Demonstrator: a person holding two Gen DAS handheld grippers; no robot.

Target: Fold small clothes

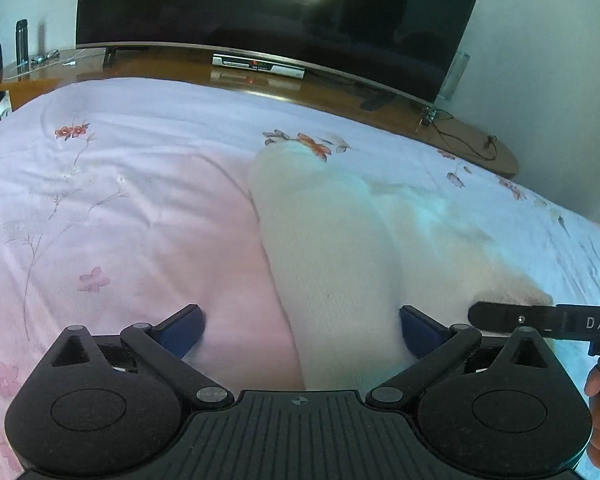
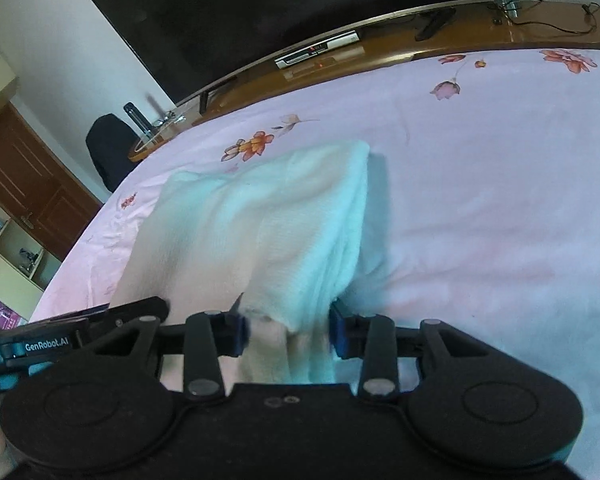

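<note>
A white knitted garment (image 1: 332, 248) lies on a pink floral bedspread (image 1: 120, 208), stretching away from both cameras toward a long wooden console (image 1: 260, 80) that carries a dark television (image 1: 260, 4) and a silver set-top box (image 1: 258, 65). The left gripper (image 1: 302, 332) hovers with its blue pads wide apart, the garment's near edge between them but untouched. The right gripper (image 2: 288, 334) has its fingers closed in on a bunched fold of the cloth, which rises off the bed; whether the pads fully pinch it is hard to make out. The garment's near end is hidden behind both gripper bodies, and its type cannot be told.
</note>
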